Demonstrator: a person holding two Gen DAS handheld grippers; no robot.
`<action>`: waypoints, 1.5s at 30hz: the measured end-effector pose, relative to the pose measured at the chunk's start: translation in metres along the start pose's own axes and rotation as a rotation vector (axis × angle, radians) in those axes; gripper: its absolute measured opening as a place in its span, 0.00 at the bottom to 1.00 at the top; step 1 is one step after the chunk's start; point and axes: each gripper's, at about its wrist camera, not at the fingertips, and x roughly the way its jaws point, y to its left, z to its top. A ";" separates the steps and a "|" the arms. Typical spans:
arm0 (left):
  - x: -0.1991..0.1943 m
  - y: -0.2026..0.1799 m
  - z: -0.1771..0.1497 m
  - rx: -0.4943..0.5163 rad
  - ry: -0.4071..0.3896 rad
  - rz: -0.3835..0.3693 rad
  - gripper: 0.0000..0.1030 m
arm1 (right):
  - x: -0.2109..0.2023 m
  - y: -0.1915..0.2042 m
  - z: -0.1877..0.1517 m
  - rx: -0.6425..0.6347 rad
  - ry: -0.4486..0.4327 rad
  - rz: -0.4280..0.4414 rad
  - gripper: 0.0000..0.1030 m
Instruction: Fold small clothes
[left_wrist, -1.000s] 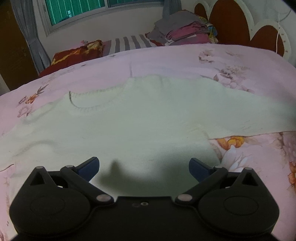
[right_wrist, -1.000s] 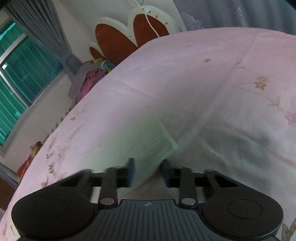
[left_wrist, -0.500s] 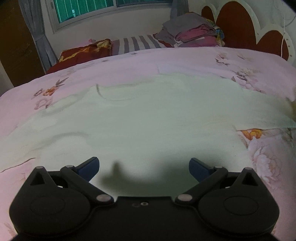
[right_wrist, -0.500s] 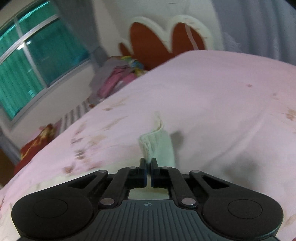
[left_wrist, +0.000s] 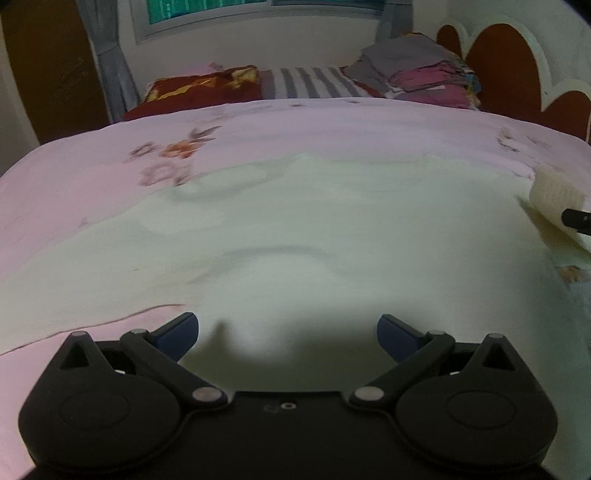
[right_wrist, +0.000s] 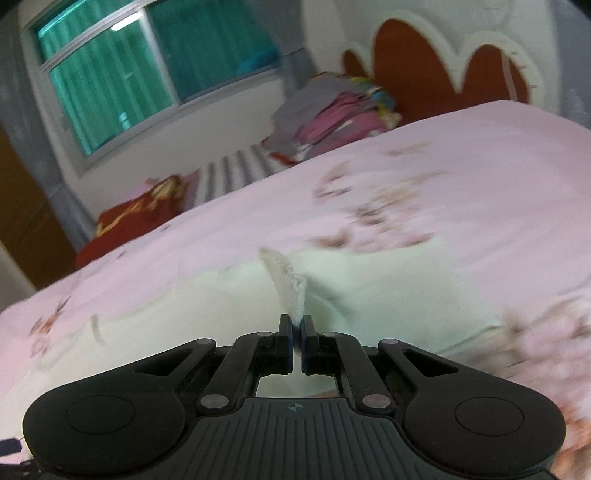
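A white knitted sweater (left_wrist: 295, 236) lies spread flat across the pink floral bedspread (left_wrist: 110, 173). My left gripper (left_wrist: 287, 332) hovers open above the sweater's near part, with nothing between its blue pads. My right gripper (right_wrist: 296, 332) is shut on the ribbed cuff of the sweater's sleeve (right_wrist: 291, 291), and the cuff is lifted off the bed above the sweater's body (right_wrist: 369, 295). In the left wrist view the raised sleeve cuff (left_wrist: 550, 192) and the tip of the right gripper (left_wrist: 576, 220) show at the far right edge.
A stack of folded clothes (left_wrist: 417, 74) sits at the head of the bed beside a red and white headboard (left_wrist: 509, 74). A striped pillow (left_wrist: 314, 83) and a red patterned pillow (left_wrist: 199, 88) lie under the window (right_wrist: 147, 62). A brown cabinet (left_wrist: 48, 74) stands left.
My right gripper closed on the sleeve cuff, lifted it and carried it left over the sweater while rolling. My left gripper slid sideways along the sweater and stayed open.
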 end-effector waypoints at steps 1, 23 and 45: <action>0.000 0.009 -0.002 -0.004 0.002 0.005 1.00 | 0.006 0.009 -0.001 -0.014 0.007 0.008 0.03; 0.000 0.130 -0.014 -0.325 -0.031 -0.114 1.00 | 0.084 0.204 -0.097 -0.405 0.102 0.183 0.11; 0.056 0.008 0.043 -0.329 -0.077 -0.512 0.02 | 0.040 0.007 -0.048 -0.026 0.096 0.069 0.24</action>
